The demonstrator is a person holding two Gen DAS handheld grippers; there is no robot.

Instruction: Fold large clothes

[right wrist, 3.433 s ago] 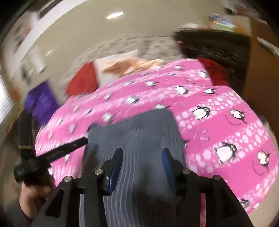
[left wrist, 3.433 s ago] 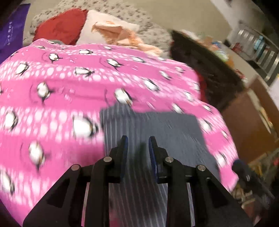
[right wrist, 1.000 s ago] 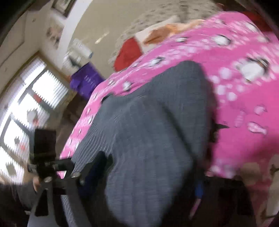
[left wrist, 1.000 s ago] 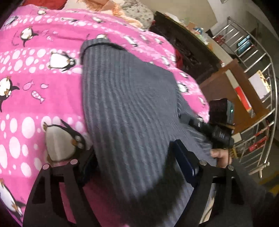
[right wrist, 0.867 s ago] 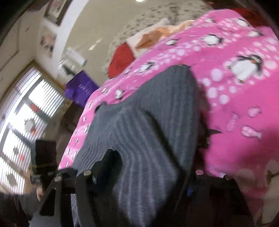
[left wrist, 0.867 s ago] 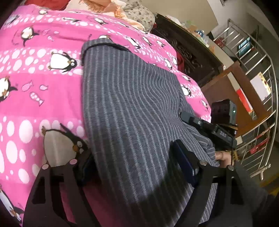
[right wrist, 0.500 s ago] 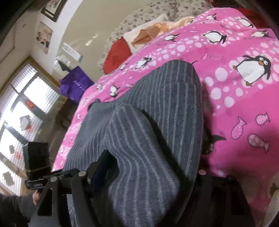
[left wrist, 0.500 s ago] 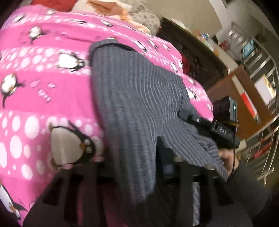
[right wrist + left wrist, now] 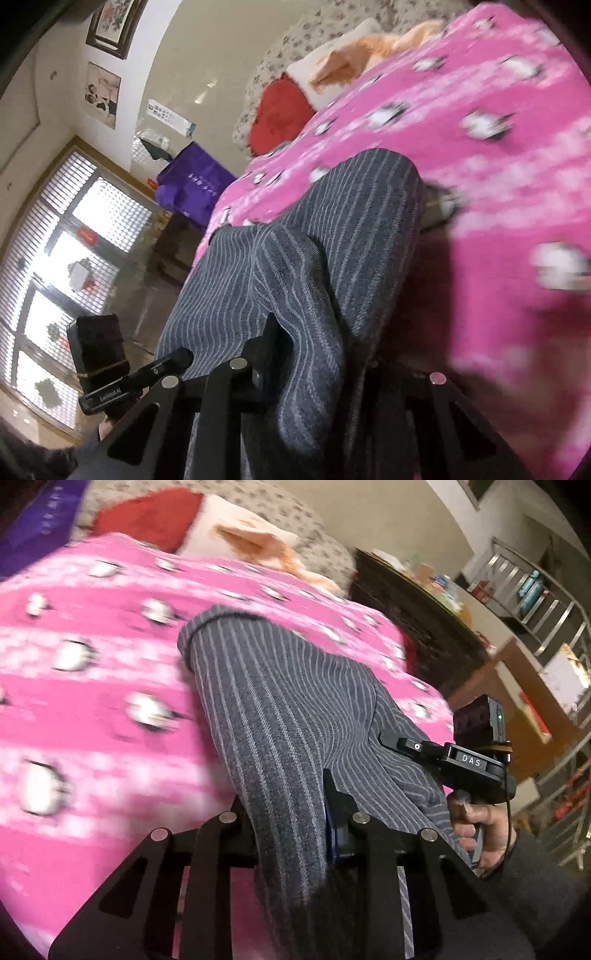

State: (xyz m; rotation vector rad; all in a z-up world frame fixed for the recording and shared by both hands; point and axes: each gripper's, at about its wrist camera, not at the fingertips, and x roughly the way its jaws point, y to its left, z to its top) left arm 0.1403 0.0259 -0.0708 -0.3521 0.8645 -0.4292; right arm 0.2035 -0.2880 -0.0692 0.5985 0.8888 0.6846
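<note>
A grey pin-striped garment [image 9: 277, 686] lies lengthwise on a pink penguin bedspread [image 9: 92, 720], its near end raised off the bed. My left gripper [image 9: 286, 797] is closing, with a fold of that near end pinched between its jaws. In the right wrist view the same garment [image 9: 332, 229] bunches up into my right gripper [image 9: 317, 343], whose jaws are closing on the cloth too. The cloth hides one finger of each gripper. A hand [image 9: 476, 823] holds the right gripper's handle at the garment's right edge.
Red and white pillows [image 9: 155, 520] sit at the head of the bed. A dark wooden cabinet [image 9: 417, 620] and a metal railing [image 9: 546, 590] stand to the right. A purple bag [image 9: 192, 181] and a barred window [image 9: 55, 277] are on the left.
Both grippers went from wide open around the garment's near end to closed on it. They have since lifted it and moved up the bed, so the cloth now bunches.
</note>
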